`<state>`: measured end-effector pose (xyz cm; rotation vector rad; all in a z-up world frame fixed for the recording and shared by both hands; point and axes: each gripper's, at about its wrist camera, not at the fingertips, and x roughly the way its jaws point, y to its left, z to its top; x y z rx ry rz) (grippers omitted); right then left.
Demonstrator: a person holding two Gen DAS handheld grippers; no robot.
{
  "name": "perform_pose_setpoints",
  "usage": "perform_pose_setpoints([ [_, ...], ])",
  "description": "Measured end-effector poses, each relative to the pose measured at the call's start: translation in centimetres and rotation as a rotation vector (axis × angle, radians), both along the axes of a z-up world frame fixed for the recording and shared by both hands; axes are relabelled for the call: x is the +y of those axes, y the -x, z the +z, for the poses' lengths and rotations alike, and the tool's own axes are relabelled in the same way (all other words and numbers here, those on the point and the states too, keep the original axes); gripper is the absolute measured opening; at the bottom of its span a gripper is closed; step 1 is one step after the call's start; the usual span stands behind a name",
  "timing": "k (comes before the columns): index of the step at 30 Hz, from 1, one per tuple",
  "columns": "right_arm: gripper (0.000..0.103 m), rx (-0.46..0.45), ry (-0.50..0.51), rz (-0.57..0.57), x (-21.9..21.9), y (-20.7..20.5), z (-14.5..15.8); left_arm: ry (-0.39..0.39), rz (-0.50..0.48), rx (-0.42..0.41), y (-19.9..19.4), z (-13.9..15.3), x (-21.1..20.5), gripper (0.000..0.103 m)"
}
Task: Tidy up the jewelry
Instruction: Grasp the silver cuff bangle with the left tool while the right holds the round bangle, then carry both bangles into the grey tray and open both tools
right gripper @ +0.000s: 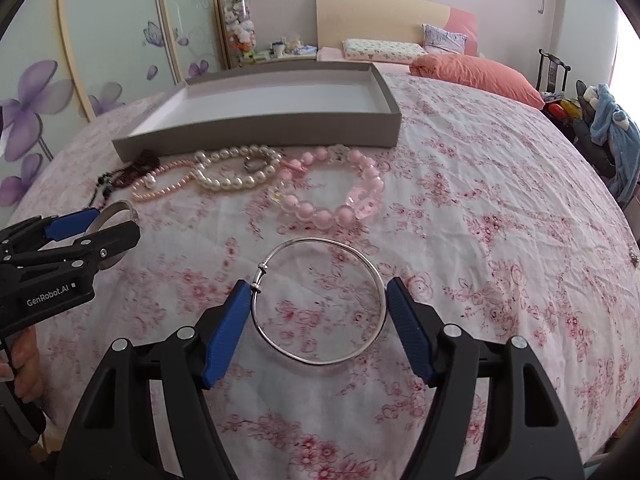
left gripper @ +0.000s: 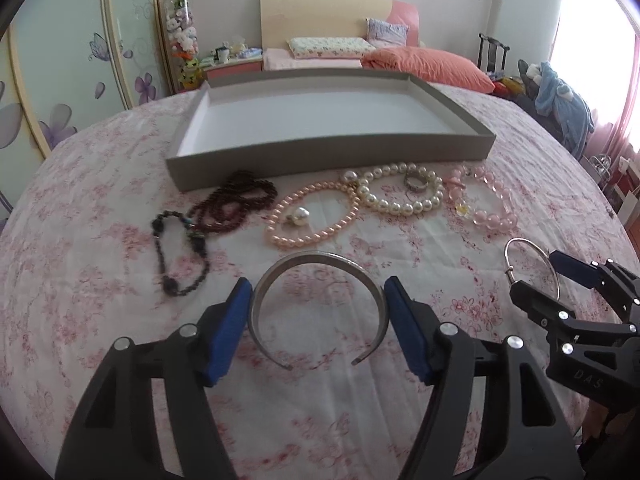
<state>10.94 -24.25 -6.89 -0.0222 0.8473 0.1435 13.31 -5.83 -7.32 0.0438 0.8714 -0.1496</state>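
Item one, the open silver cuff (left gripper: 318,304): flat on the flowered bedspread (left gripper: 100,280), near centre, its gap facing me, lying between the jaws of my left gripper (left gripper: 319,300). The blue pads (left gripper: 230,332) flank both sides of the band; whether they already press it I cannot tell, so I list this as a grasp in progress. Item two, the thin silver bangle (right gripper: 320,300): a full hoop with a small sliding knot at its left, to the right of the cuff, bracketed likewise by my right gripper (right gripper: 316,304), one pad at the knot, the other just beside the far edge. Items untouched, in a row further off: dark bead strands (left gripper: 224,204), a pink pearl necklace (left gripper: 316,216), a white pearl bracelet (left gripper: 400,196) with a ring inside it, a chunky pink bead bracelet (left gripper: 488,204). Destination, I judge: the shallow grey tray (left gripper: 320,148), empty, beyond the row. Handling note: close slowly and squarely across each hoop's widest span, keeping low on the cloth; metal this slim may pop out sideways or snag fabric if pinched off-centre.
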Motion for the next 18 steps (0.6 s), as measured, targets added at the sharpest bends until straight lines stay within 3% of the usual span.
perform_pose_setpoints([
  [8, 0.070, -0.101, -0.038, 0.025, 0.7, 0.7, 2.8, 0.007, 0.038, -0.041, 1.2, 1.2, 1.9, 0.066],
  [18, 0.070, -0.264, -0.067, 0.038, 1.5, 0.9, 6.7, 0.010, 0.065, -0.161, 1.9, 5.2, 3.2, 0.066],
])
